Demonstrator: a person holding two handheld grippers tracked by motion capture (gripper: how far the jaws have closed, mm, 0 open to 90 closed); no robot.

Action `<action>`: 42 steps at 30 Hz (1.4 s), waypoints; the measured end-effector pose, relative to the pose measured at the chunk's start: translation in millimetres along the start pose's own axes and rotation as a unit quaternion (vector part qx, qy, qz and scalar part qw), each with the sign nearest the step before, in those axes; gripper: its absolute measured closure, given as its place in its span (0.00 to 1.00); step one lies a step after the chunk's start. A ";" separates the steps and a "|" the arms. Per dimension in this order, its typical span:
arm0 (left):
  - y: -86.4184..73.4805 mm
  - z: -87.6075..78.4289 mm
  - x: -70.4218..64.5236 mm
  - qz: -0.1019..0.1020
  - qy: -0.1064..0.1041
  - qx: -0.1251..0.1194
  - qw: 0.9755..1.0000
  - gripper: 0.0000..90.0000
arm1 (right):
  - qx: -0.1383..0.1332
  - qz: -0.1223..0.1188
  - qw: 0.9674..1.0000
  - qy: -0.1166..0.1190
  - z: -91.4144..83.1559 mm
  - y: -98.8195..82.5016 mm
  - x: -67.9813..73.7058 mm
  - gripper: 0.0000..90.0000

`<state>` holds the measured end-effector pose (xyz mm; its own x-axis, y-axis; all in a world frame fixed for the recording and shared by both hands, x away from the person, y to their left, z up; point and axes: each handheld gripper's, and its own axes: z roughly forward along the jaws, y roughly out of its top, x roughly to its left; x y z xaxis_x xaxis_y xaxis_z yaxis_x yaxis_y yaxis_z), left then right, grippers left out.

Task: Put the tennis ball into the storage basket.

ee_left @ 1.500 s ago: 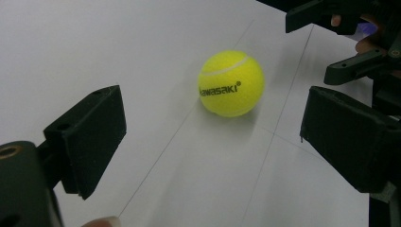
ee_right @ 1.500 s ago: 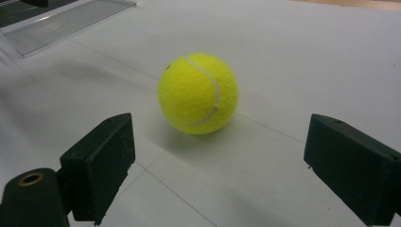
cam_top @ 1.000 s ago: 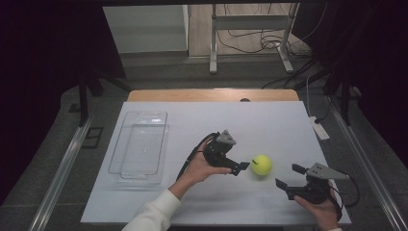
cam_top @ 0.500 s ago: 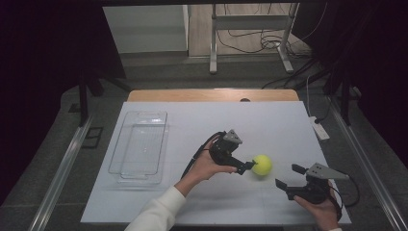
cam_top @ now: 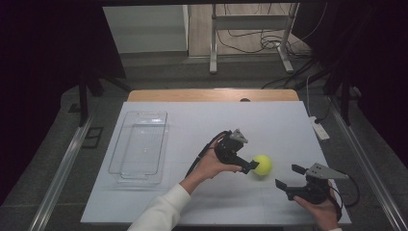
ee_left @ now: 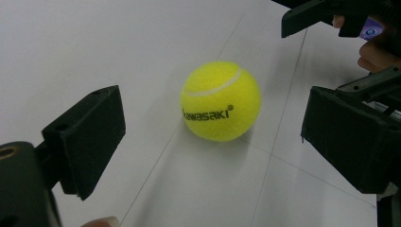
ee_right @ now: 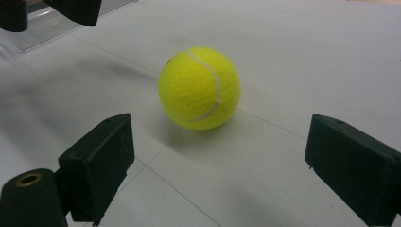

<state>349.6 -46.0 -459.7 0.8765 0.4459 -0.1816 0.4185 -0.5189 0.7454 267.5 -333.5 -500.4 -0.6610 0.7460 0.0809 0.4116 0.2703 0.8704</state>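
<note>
Tennis ball point(cam_top: 262, 164) sits on the white table point(cam_top: 269, 125), right of centre and well apart from the clear plastic tray point(cam_top: 139, 144) at the left, and it lies just ahead of my left gripper point(cam_top: 250, 167), whose jaws stand wide apart with nothing between them. To close well, I judge I should push forward until the ball's widest part sits squarely between both pads point(ee_left: 90, 137), keeping low to the table so they meet at its middle and not over the top, where felt would slip and the ball roll off. My right gripper point(cam_top: 288, 177) waits nearby on the ball's other side, jaws also spread and empty; I would keep it clear.
</note>
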 end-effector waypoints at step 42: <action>19.8 51.0 0.6 0.002 -0.013 0.045 0.999 0.08 | 0.006 -0.002 1.000 0.003 0.8 -0.9 0.2 0.10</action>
<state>370.5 -93.3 -477.7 0.8834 0.4251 -0.1972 0.4344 -0.5846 0.6852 267.5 -333.1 -501.6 -0.6659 0.7417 0.0810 0.4166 0.2796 0.8650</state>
